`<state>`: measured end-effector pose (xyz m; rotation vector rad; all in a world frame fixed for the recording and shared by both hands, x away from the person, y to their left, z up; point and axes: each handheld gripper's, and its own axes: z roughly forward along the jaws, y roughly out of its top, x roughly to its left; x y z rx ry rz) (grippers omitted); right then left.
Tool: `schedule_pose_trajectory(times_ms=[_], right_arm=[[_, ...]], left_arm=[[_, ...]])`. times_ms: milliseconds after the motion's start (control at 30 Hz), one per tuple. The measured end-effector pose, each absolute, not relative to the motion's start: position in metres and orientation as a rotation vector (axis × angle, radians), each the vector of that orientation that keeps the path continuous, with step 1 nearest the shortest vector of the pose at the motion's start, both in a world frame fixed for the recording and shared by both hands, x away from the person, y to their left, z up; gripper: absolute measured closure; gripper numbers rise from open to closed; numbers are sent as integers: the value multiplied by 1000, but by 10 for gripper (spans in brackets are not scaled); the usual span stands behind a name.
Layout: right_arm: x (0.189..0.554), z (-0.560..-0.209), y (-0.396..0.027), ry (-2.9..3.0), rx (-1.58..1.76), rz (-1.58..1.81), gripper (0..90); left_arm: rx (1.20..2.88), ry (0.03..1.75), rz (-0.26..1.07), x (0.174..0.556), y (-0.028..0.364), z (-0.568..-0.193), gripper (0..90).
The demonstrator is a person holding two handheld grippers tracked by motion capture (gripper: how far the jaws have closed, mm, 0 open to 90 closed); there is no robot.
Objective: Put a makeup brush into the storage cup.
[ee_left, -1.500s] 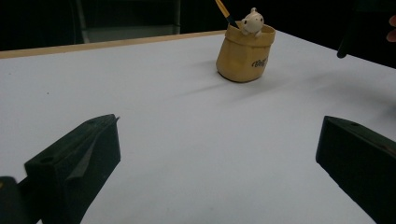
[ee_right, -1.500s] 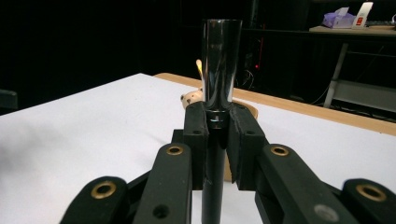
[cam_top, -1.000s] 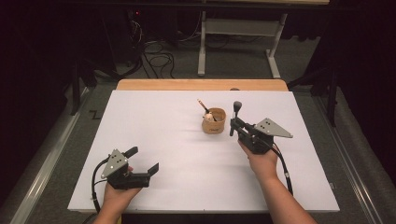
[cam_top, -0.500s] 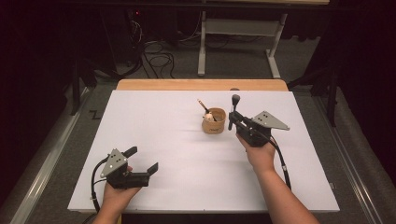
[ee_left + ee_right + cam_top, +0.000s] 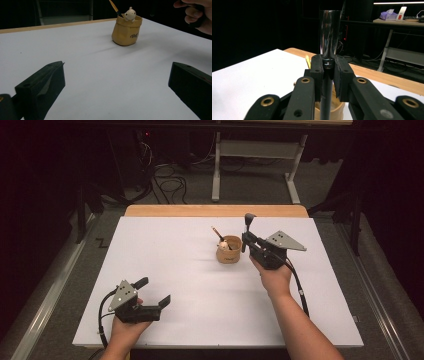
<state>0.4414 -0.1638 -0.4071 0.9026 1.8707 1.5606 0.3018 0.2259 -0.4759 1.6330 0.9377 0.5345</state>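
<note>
A tan pouch-shaped holder stands on the white table, right of the middle. A yellow pencil and a small cream figurine stick out of it. My right gripper hovers just to the right of the holder, shut on a dark-shafted tool with a chrome cylindrical head, held upright. The holder's rim lies below those jaws. My left gripper rests near the front left of the table, open, with nothing between its jaws.
A wooden strip borders the table's far edge. Beyond it are a metal table frame and cables on the floor. The hand holding the right gripper appears at the top right of the left gripper view.
My right gripper has carried the chrome-headed tool away from me and a little leftward and up, closer to the holder. The left gripper has stayed put.
</note>
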Motion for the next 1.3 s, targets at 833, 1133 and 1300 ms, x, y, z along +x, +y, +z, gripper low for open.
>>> schedule_pose_trajectory(times_ms=[833,1133,1300], right_arm=[[462,-405,-146,1858,924,1544,803],[465,-410,-142,1881,933,1529,802],[466,-415,-138,1888,931,1517,802]], left_arm=[[1627,939,531,302,230,-476,17],[1624,936,532,301,230,-476,16],[1628,932,533,301,230,-476,17]])
